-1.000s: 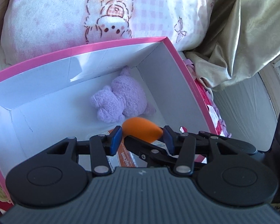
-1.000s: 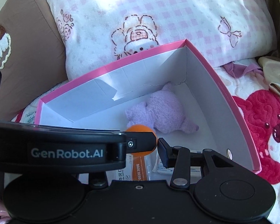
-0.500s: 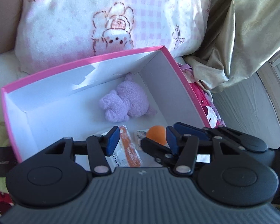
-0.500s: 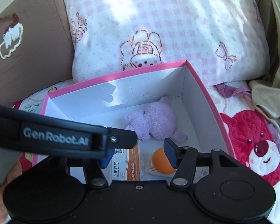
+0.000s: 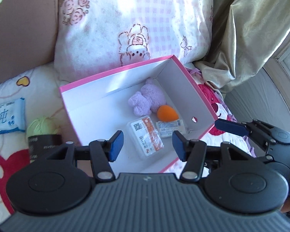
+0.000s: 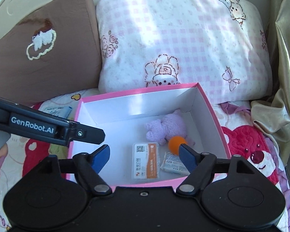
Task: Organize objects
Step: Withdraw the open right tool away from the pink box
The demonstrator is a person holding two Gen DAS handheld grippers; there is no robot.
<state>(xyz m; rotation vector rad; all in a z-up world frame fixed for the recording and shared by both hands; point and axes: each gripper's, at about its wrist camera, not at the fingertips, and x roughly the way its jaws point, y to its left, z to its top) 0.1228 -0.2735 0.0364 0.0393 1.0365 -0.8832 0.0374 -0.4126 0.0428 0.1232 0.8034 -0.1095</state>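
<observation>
A pink box (image 5: 116, 70) (image 6: 135, 91) with white inner walls lies on the bed. Inside it are a purple plush toy (image 5: 147, 100) (image 6: 168, 127), an orange egg-shaped sponge (image 5: 167, 113) (image 6: 176, 143), an orange-and-white packet (image 5: 147, 137) (image 6: 147, 160) and a small white packet (image 5: 170, 128) (image 6: 174, 164). My left gripper (image 5: 147, 145) hangs open above the box's near edge, with nothing between its blue pads. My right gripper (image 6: 145, 154) hovers over the near rim; its jaws are opening and hold nothing. Each gripper shows at the edge of the other's view.
Left of the box lie a pale green yarn ball (image 5: 42, 124), a dark cylinder (image 5: 42, 143) and a blue-and-white tissue pack (image 5: 6, 119). A pink checked pillow (image 6: 183, 38) and a brown cushion (image 6: 44, 48) stand behind. A gold curtain (image 5: 251, 29) hangs at the right.
The orange sponge left my left gripper's pads and now lies in the box beside the plush toy. Both grippers opened and drew up and back from the box.
</observation>
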